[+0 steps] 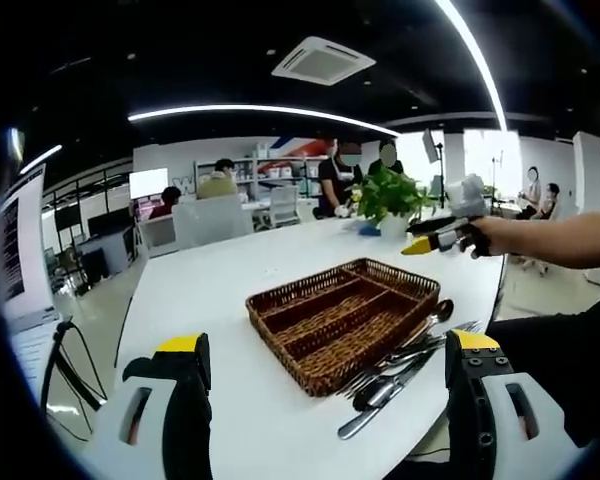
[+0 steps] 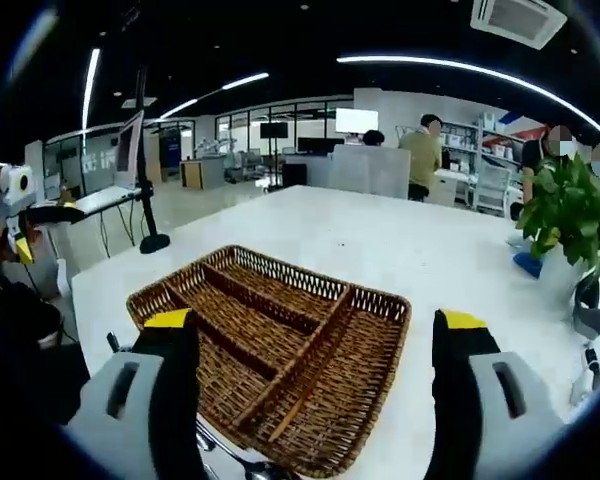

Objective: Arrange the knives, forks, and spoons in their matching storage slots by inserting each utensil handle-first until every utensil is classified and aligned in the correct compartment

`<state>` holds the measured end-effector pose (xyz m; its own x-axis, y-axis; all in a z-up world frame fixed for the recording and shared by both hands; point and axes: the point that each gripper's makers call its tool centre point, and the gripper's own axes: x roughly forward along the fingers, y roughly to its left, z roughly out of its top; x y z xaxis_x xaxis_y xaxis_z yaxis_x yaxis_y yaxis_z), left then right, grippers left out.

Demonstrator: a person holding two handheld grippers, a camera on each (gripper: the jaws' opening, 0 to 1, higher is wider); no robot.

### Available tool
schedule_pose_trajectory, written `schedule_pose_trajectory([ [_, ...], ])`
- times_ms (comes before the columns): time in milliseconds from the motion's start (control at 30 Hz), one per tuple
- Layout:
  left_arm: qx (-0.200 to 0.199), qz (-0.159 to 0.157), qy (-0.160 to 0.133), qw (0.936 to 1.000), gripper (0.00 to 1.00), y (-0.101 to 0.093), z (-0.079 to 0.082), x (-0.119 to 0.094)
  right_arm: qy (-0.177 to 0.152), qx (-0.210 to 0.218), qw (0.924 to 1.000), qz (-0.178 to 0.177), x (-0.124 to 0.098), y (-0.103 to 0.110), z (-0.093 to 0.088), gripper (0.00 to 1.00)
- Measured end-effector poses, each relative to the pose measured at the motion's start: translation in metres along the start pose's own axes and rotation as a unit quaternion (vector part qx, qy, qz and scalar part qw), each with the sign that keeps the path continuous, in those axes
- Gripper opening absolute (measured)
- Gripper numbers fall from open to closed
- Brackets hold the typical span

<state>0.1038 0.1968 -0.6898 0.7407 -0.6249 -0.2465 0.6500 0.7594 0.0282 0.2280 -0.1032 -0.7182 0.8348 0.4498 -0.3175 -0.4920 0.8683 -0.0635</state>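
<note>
Both grippers (image 1: pixel 325 385) (image 2: pixel 315 375) wide, empty; utensils (image 1: pixel 405 365) heaped beside basket (image 1: pixel 325 320) near bench (image 1: pixel 240 290) edge; risk of knocking off or snagging several.

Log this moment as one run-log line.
stage: not started | left gripper: open | right gripper: open | wicker tray: slots bare | utensils: piled on white table beside tray

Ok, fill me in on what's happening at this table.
A person holds two grippers over a white table. The wicker tray has nothing in its compartments yet. The knives, forks and spoons lie in a loose pile on the table beside it. The left gripper and right gripper are both open, holding nothing, so sorting hasn't begun.
</note>
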Motion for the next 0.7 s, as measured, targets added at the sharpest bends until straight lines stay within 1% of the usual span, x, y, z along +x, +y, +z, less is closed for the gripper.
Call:
schedule_pose_trajectory([
  [67,-0.005,-0.003,-0.003,1.0000,1.00,-0.001,0.002,-0.001,-0.002,-0.009,1.0000,-0.004,-0.010,0.001,0.002,1.00],
  [167,-0.001,-0.006,-0.003,1.0000,1.00,-0.003,0.002,-0.002,-0.019,-0.012,0.9997,0.005,-0.026,0.005,0.014,1.00],
  [233,0.002,-0.006,-0.002,1.0000,1.00,-0.004,0.002,-0.002,-0.027,-0.020,0.9994,0.007,-0.031,0.005,0.018,1.00],
  [300,0.007,-0.005,-0.005,1.0000,1.00,-0.003,0.004,-0.001,-0.033,-0.030,0.9989,0.014,-0.040,0.008,0.022,1.00],
  [333,0.007,-0.005,-0.005,0.9999,1.00,-0.003,0.004,-0.001,-0.044,-0.034,0.9982,0.021,-0.044,0.009,0.025,1.00],
  [400,0.012,-0.003,-0.012,0.9999,1.00,-0.002,0.007,0.003,-0.049,-0.034,0.9979,0.024,-0.049,0.010,0.025,1.00],
  [467,0.014,-0.005,-0.014,0.9998,1.00,-0.001,0.009,0.011,-0.058,-0.031,0.9975,0.027,-0.054,0.009,0.026,1.00],
  [567,0.014,-0.006,-0.005,0.9999,1.00,0.004,0.007,0.022,-0.060,-0.026,0.9974,0.029,-0.058,0.006,0.027,1.00],
  [633,0.011,-0.007,-0.001,0.9999,1.00,0.010,0.002,0.023,-0.060,-0.029,0.9972,0.033,-0.062,0.004,0.030,1.00],
  [700,-0.007,0.004,-0.002,1.0000,1.00,0.019,-0.001,0.022,-0.057,-0.029,0.9974,0.033,-0.064,0.001,0.031,1.00],
])
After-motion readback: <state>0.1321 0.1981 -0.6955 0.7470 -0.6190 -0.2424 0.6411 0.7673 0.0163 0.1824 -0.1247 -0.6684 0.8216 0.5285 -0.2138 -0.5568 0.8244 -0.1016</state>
